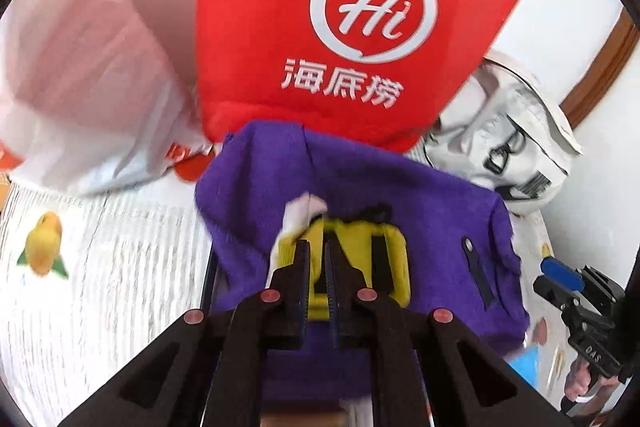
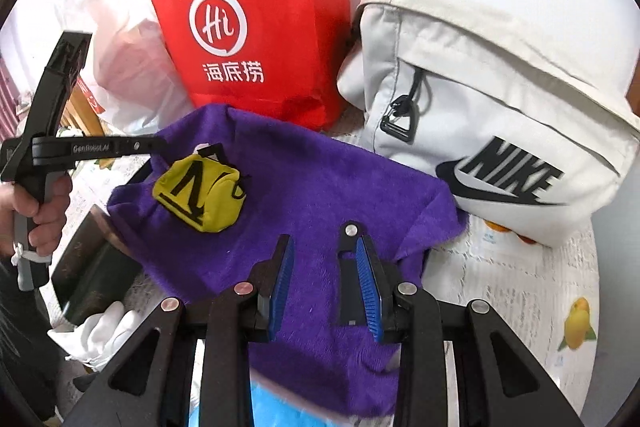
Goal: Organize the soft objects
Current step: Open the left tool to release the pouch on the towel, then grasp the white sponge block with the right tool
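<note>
our left gripper seems clamped on the yellow pouch (blurry); thin hold could slip; right gripper gapes empty.

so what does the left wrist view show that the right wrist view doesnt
Only the left wrist view: the left tongs shut at the yellow pouch, and a white scrap beside it.

Only the right wrist view: the right tongs open over the purple towel, white gloves, a dark box, and the hand holding the other tool.

Both: red bag, white backpack, towel, pouch.
</note>
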